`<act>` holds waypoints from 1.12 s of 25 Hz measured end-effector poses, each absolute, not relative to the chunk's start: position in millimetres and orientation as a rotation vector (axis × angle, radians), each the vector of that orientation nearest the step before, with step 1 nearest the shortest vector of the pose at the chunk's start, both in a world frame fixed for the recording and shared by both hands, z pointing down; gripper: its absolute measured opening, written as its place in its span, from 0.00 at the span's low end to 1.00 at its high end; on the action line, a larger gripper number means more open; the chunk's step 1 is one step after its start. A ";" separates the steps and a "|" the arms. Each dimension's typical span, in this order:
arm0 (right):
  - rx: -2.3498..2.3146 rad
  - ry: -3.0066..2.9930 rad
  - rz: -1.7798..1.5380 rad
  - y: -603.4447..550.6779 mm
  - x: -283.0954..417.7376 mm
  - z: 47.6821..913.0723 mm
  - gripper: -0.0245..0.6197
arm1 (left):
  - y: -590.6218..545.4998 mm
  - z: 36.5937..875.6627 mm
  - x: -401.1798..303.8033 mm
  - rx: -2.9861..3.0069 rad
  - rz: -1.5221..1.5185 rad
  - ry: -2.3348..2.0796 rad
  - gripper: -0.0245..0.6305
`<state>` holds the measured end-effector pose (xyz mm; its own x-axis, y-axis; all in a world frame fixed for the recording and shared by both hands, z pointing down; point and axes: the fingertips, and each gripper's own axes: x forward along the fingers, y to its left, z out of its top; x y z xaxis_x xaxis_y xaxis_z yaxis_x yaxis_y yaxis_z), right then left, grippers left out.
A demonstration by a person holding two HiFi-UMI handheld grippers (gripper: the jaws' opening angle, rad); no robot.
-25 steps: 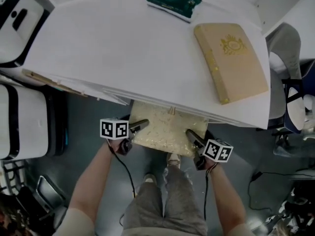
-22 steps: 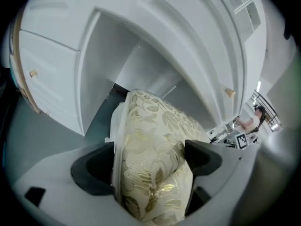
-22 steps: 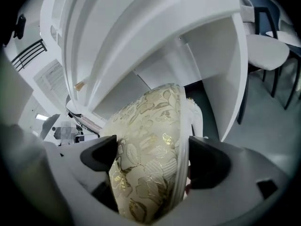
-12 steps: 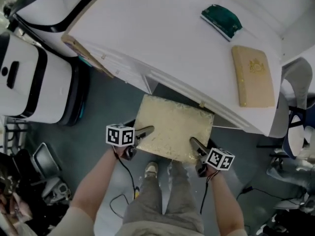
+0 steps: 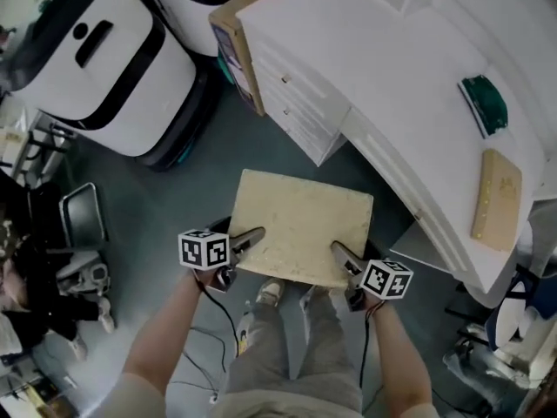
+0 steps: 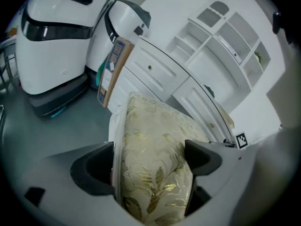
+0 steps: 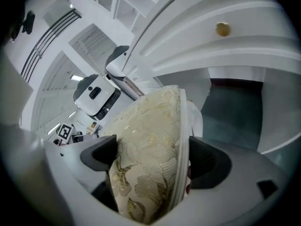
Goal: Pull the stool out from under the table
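While a second ago the stool (image 5: 300, 233) was half under the surface (image 5: 392, 103), it now sits clear of its front edge, probably on the floor. The fingers of the left gripper (image 5: 251, 236) and the right gripper (image 5: 339, 252) are clamped on its seat, so the pull seems nearly done.

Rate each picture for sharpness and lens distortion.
Head view: even light, stool sharp, little bending. Left gripper view: strong fisheye, dark corners, the table edge bows. Right gripper view: same fisheye, stool fabric nearest the lens slightly soft.
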<state>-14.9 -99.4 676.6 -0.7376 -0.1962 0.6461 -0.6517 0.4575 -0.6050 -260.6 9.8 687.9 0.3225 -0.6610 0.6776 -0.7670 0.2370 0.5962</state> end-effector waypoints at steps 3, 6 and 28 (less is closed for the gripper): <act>0.573 -2.241 1.159 -93.9 -65.9 674.6 0.79 | 42.2 685.4 -297.1 1.398 0.034 -1.465 0.76; 0.439 -2.252 1.096 -87.3 -112.4 675.1 0.79 | 73.3 683.9 -326.7 1.323 -0.039 -1.547 0.76; -0.147 -2.199 0.819 -16.4 -313.6 778.3 0.79 | 229.3 778.5 -422.0 0.897 -0.325 -1.875 0.76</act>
